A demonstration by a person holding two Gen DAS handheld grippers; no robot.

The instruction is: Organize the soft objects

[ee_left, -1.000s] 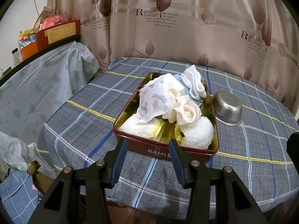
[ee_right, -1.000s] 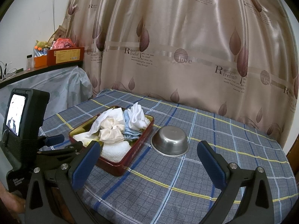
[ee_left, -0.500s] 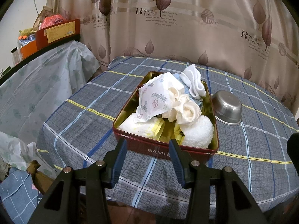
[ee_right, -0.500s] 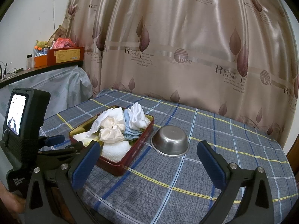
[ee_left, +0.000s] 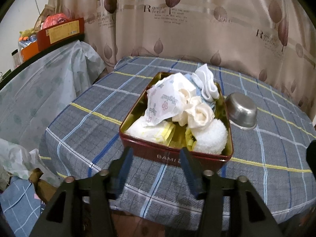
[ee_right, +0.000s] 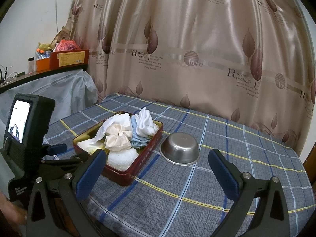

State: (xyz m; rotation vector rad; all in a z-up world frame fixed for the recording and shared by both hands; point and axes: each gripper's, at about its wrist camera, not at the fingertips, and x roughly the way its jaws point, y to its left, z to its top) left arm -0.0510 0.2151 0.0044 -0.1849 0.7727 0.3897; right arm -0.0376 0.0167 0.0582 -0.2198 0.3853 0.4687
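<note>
A red tin (ee_left: 173, 156) (ee_right: 138, 164) on the checked tablecloth holds soft things: a printed white pack (ee_left: 165, 102), a cream scrunchie (ee_left: 199, 114) (ee_right: 116, 136), a white fluffy towel roll (ee_left: 211, 136) (ee_right: 122, 158), a white cloth (ee_left: 205, 83) (ee_right: 145, 122), a light blue cloth (ee_right: 138, 138) and a yellowish pad (ee_left: 154, 132). My left gripper (ee_left: 157, 158) is open and empty, just in front of the tin's near wall. My right gripper (ee_right: 157, 162) is wide open and empty, above the table, nearer than the tin and bowl.
A steel bowl (ee_left: 242, 110) (ee_right: 180, 148) sits upside down to the right of the tin. A leaf-print curtain (ee_right: 197, 49) hangs behind the table. A covered shelf (ee_left: 49, 79) with boxes stands at left. The left gripper's body and screen (ee_right: 25, 126) show at left.
</note>
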